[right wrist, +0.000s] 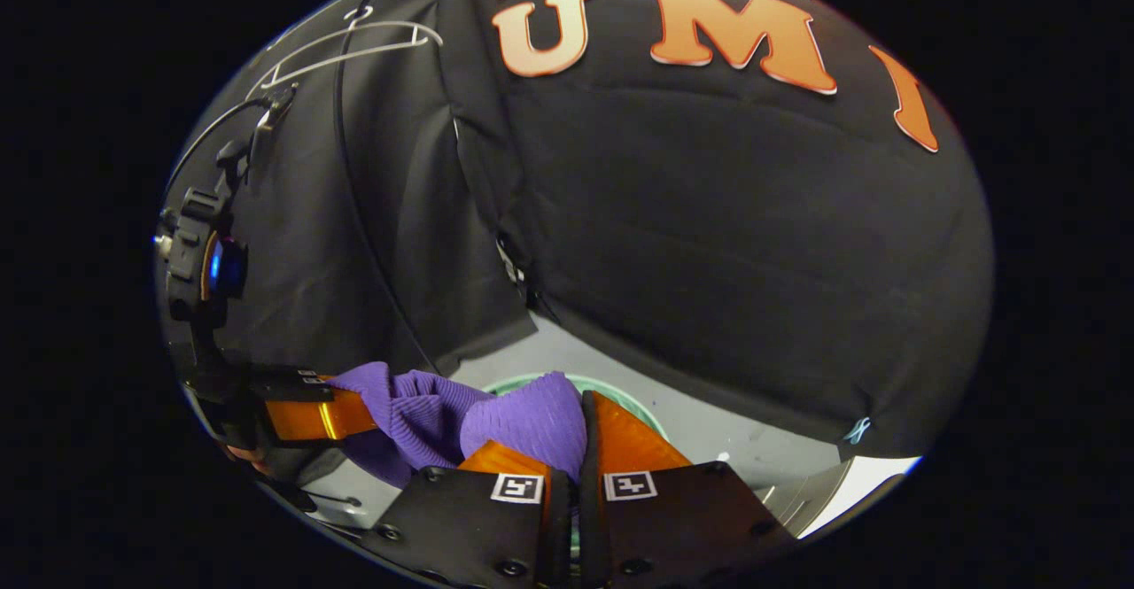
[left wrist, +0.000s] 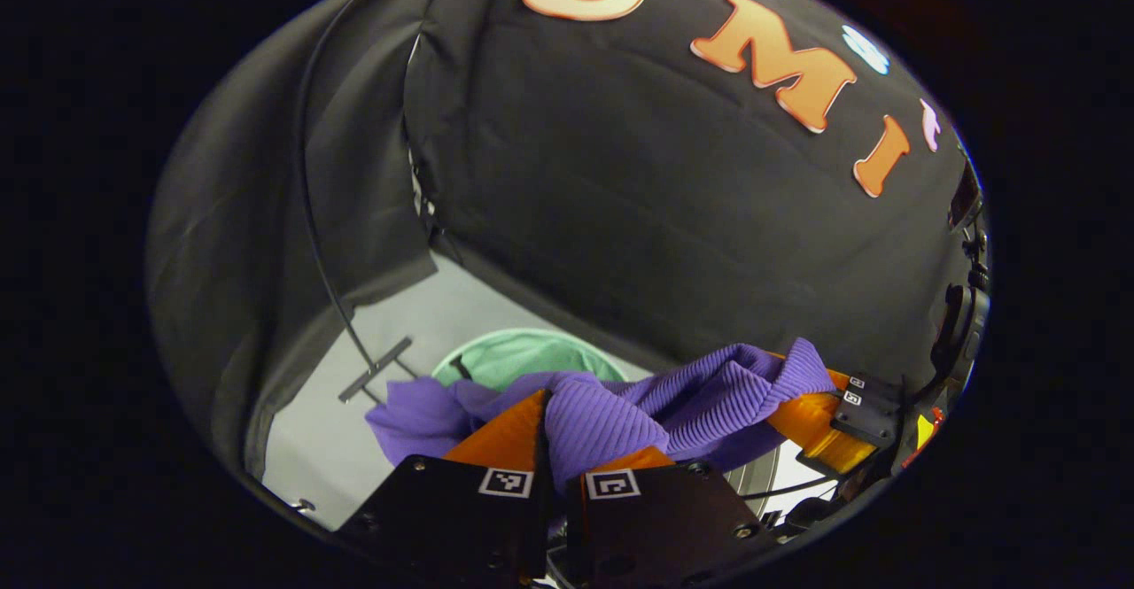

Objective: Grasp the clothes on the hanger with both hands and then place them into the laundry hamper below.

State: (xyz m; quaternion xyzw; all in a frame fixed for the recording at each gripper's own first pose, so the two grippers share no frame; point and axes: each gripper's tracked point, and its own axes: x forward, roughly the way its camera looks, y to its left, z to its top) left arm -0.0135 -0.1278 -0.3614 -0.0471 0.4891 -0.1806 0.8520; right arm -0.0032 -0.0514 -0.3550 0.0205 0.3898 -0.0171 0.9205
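Pinching the purple garment (left wrist: 620, 412) between both your left gripper (left wrist: 567, 443) and right gripper (right wrist: 567, 447), you hold it above the green hamper (left wrist: 523, 354).

Bunched purple ribbed garment (left wrist: 620, 412) above green hamper (left wrist: 523, 354)

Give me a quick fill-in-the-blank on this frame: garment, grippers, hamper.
1. The ribbed garment held between the grippers is ____ in colour.
2. Each hand-held gripper, left and right, is ____ on the garment.
3. The green hamper sits ____ the garment.
4. The white hanger on the wall is ____.

Missing words: purple; shut; below; empty
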